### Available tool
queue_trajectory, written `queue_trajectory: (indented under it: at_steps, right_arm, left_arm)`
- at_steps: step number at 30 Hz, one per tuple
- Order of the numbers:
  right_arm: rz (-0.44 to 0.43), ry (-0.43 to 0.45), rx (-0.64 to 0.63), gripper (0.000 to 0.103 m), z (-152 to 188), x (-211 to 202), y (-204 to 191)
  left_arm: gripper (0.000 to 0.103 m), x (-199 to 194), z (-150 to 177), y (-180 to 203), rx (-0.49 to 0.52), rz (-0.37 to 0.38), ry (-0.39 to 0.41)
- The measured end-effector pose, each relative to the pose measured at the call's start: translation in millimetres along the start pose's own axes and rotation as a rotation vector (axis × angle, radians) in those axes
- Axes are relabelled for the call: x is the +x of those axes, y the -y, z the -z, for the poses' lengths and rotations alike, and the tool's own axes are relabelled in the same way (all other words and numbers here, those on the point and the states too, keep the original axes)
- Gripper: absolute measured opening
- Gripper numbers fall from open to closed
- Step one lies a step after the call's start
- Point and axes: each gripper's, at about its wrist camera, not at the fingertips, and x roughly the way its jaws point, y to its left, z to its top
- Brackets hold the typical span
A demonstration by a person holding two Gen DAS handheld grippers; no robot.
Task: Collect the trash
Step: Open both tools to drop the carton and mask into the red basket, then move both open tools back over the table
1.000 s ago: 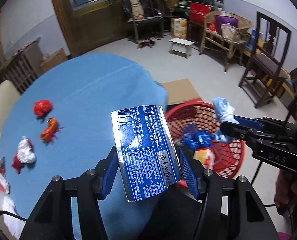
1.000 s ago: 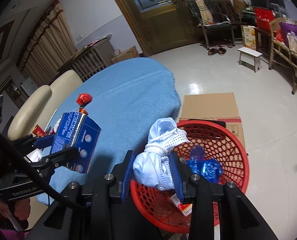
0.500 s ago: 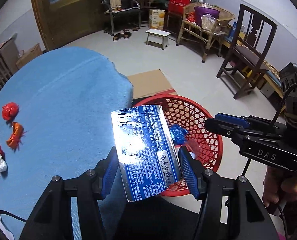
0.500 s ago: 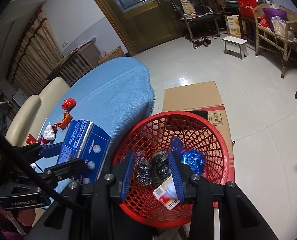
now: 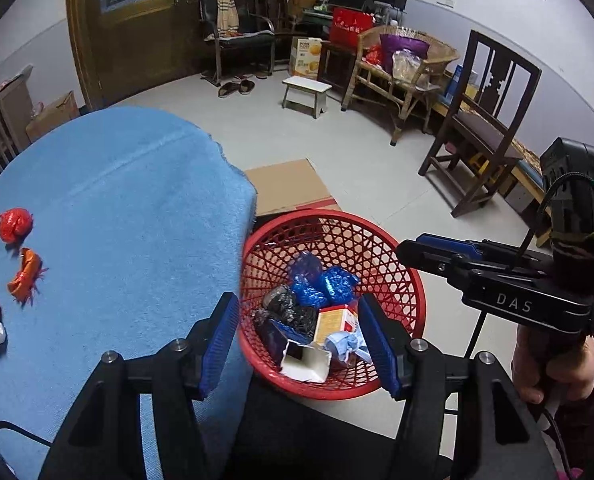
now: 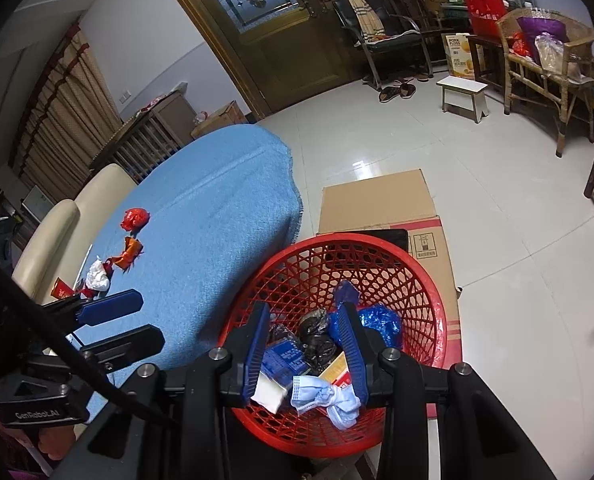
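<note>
Both claws empty above the red basket (image 5: 411, 280).
My left claw (image 5: 297, 340) and right claw (image 6: 303, 346) gaped, holding nothing; carton (image 5: 303, 354) and mask (image 6: 329, 398) lay inside. Next I'd fetch the wrappers (image 5: 25, 272) left of the basket.

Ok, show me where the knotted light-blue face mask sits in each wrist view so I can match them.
Left wrist view: face mask lies low in the red basket, near the rim closest to the camera, beside the right finger.
Right wrist view: face mask lies at the near rim of the red basket, below the fingers.
Shared landmark: the orange-and-white carton next to it.
</note>
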Motion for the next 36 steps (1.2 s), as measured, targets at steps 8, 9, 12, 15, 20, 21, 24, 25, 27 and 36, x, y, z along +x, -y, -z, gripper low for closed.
queue_trajectory:
  at_steps: [8,9,12,15,20,21,24,25,27,36]
  right_arm:
    - [-0.03,-0.015,-0.039,0.039,-7,4,-26]
    - [-0.038,-0.019,-0.047,0.039,-8,5,-32]
    - [-0.052,-0.023,-0.075,0.039,-9,9,-49]
    - [-0.064,-0.034,-0.11,0.039,-10,14,-66]
    - [-0.088,-0.051,-0.166,0.039,-12,23,-98]
    - [-0.097,-0.056,-0.18,0.039,-13,25,-107]
    - [-0.121,-0.073,-0.21,0.046,-15,32,-130]
    - [-0.131,-0.078,-0.222,0.05,-16,34,-139]
    - [-0.156,-0.09,-0.254,0.05,-18,41,-159]
    - [-0.249,-0.189,-0.322,0.051,-24,93,-242]
  left_arm:
    - [0.063,-34,15,-40,-0.097,-0.054,0.076]
    - [0.064,-38,18,-46,-0.111,-0.066,0.086]
    - [0.065,-55,27,-68,-0.163,-0.117,0.123]
    - [0.065,-71,39,-90,-0.216,-0.164,0.159]
    - [0.065,-97,63,-128,-0.296,-0.253,0.203]
    - [0.066,-101,67,-134,-0.311,-0.27,0.207]
    - [0.066,-114,86,-160,-0.375,-0.32,0.218]
    - [0.066,-117,92,-169,-0.4,-0.339,0.22]
    - [0.066,-125,107,-188,-0.444,-0.377,0.223]
    - [0.066,-146,155,-250,-0.598,-0.489,0.226]
